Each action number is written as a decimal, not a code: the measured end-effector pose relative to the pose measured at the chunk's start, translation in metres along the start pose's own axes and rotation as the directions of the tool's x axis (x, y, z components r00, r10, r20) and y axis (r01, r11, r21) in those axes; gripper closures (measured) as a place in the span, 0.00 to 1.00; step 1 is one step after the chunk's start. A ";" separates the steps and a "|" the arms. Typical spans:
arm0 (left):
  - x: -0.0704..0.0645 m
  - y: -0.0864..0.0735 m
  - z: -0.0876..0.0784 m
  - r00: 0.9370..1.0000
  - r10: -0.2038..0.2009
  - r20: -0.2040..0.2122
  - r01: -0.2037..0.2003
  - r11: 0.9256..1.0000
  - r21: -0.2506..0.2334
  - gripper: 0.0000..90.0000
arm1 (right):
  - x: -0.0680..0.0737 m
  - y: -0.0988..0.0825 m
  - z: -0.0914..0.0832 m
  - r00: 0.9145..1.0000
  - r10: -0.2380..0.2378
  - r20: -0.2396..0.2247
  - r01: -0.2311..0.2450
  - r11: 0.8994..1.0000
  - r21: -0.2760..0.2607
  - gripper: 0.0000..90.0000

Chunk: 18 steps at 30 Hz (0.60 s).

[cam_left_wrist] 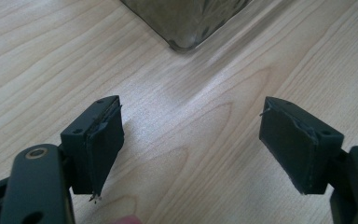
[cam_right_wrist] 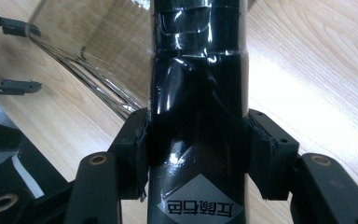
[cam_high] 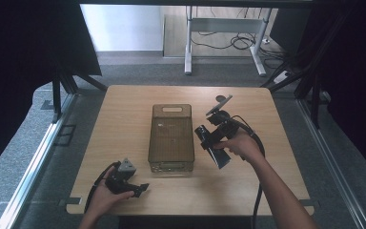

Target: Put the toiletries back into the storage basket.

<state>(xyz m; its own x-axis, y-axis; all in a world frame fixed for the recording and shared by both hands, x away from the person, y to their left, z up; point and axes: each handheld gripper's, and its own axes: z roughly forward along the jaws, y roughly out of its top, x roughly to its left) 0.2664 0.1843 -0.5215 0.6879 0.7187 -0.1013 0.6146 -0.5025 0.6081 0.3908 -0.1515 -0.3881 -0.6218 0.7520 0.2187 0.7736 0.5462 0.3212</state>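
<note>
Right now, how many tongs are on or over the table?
2. Left tongs rest at the near left table edge, jaws open and empty. Right tongs are right of the clear bin, clamped on a black bottle. Nothing suggests any are hidden.

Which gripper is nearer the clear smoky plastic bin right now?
Left. The left gripper sits open just off the clear smoky plastic bin's near left corner; the right gripper, clamping a black pouch, is off its right side.

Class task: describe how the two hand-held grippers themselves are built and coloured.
Both are black. The left gripper carries a grey three-cornered plate; its two jaws end in flat rectangular pads on screwed arms. The right gripper trails a black cable. Both forearms are bare of sleeves.
</note>
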 end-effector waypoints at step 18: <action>0.004 -0.001 -0.001 1.000 -0.007 0.007 0.007 1.000 -0.002 0.25 | 0.022 0.044 0.012 1.000 -0.014 -0.017 0.015 0.999 0.045 0.51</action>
<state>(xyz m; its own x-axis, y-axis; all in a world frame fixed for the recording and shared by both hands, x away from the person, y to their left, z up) 0.2678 0.1878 -0.5219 0.6863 0.7188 -0.1105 0.6183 -0.4968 0.6090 0.4129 -0.1067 -0.3806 -0.6349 0.7376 0.2300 0.7688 0.5735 0.2829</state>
